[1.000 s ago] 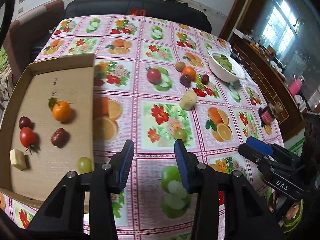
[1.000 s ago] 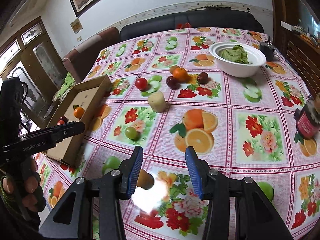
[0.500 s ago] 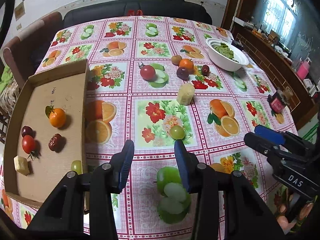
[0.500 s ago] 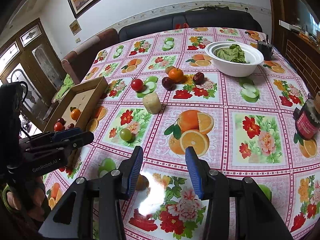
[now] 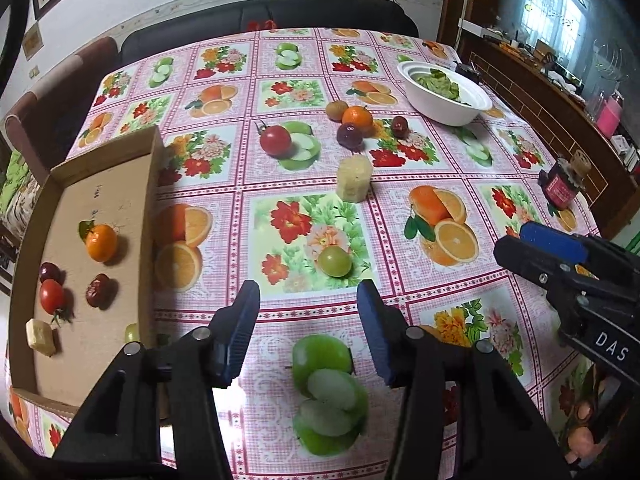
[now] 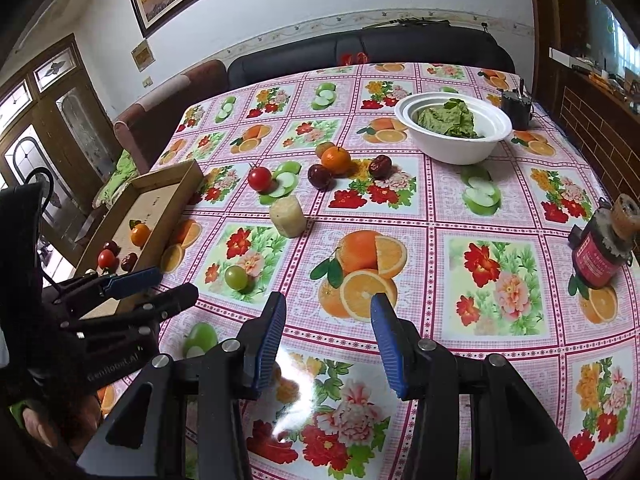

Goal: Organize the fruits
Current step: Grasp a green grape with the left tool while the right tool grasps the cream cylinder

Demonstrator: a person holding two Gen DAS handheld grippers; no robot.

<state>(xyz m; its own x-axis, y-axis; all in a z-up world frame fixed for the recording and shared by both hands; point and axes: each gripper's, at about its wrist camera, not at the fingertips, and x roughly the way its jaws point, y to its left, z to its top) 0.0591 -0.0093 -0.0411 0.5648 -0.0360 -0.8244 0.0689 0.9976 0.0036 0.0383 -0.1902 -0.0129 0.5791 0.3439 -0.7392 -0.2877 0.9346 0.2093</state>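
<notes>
Fruits lie in two groups on the surface, which wears a pink checked cloth printed with oranges, apples and flowers. At the far left, a shallow brown cardboard tray runs its long axis from near to far. It holds an orange tangerine with a green leaf, a dark cherry, a red cherry tomato, a wrinkled dark red date and a pale yellow cube of fruit; a green grape sits at its near right wall. Faint handwriting on the tray floor cannot be read.

The left tool hovers with its blue-padded jaws apart and nothing between them; they have just been opening. A loose round green grape lies just beyond its tips.

Farther off stands a pale yellow chunk of fruit, upright. Beyond it are a red tomato, a brown kiwi, an orange tangerine, a dark plum and a second dark red date.

Right of these, a white bowl holds green leaves. The right tool, marked "DAS", holds its jaws moderately apart and empty. A red-labelled jar stands at the far right.
</notes>
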